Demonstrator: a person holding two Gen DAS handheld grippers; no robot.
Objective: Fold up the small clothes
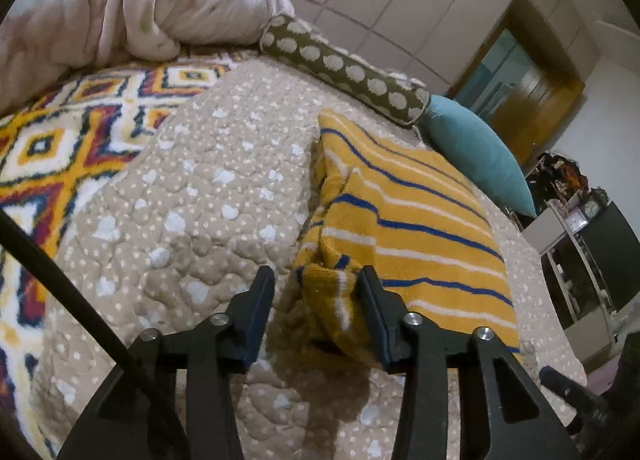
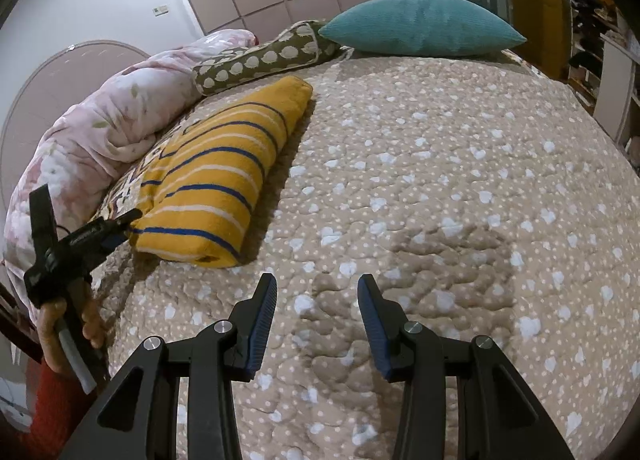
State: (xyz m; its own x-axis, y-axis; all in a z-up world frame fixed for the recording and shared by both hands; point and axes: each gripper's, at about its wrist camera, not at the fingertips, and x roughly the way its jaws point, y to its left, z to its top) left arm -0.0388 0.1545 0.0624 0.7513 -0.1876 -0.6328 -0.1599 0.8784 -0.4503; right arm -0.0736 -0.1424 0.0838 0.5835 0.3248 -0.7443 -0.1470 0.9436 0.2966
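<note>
Left gripper (image 1: 316, 288) is being held low over the quilted bedspread (image 1: 208, 196), pointed along the bed toward the pillows. Its jaws are being kept wide apart; a knitted cuff or corner of the yellow striped sweater (image 1: 412, 220) is lying in the gap, touching the inner face of the right finger (image 1: 374, 308), clear of the left one. Nothing is being clamped.

The sweater is being seen folded into a thick rectangle, lying on the bedspread toward the pillow end, just short of the olive polka-dot bolster (image 1: 344, 68) and the teal cushion (image 1: 476, 152). A geometric-pattern blanket (image 1: 60, 148) is being partly covered by the bedspread on the far side, with a pink floral duvet (image 1: 132, 0) bunched beyond it.

Right gripper (image 2: 317, 292) is being held above bare bedspread (image 2: 440, 164), well apart from the sweater (image 2: 216, 184), jaws wide open, nothing between them.

In the right wrist view the left gripper (image 2: 120, 226) is being seen at the sweater's near end, gripped by the left hand (image 2: 68, 336), red sleeve below. Lettering on its body is too blurred to be read.
</note>
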